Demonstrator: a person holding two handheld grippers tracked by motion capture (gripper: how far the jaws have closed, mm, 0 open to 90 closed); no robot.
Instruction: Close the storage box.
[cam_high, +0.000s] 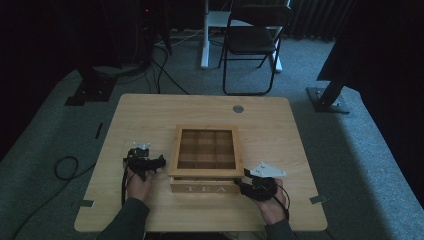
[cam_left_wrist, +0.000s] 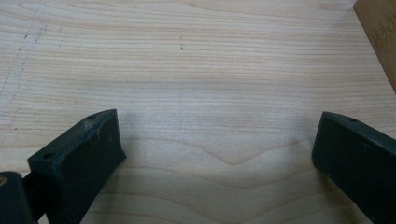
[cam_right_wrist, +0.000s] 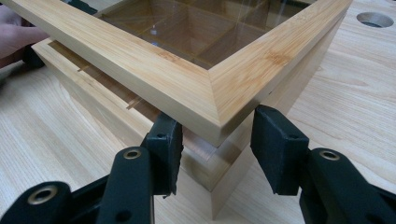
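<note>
A wooden tea box (cam_high: 205, 188) with "TEA" on its front stands in the middle of the table. Its glass-paned lid (cam_high: 206, 131) is tilted up at the front, with a gap over the base (cam_right_wrist: 116, 116). My right gripper (cam_high: 242, 182) is at the front right corner of the lid (cam_right_wrist: 187, 84), and its jaws (cam_right_wrist: 217, 144) close on the two sides of that corner. My left gripper (cam_high: 159, 162) sits just left of the box, low over bare table. Its jaws (cam_left_wrist: 217, 154) are wide apart with nothing between them.
The box's side (cam_left_wrist: 380, 37) shows at the right edge of the left gripper view. A round cable hole (cam_high: 238, 108) is in the table behind the box. A folding chair (cam_high: 252, 40) and cables (cam_high: 65, 167) are on the floor beyond the table (cam_high: 150, 115).
</note>
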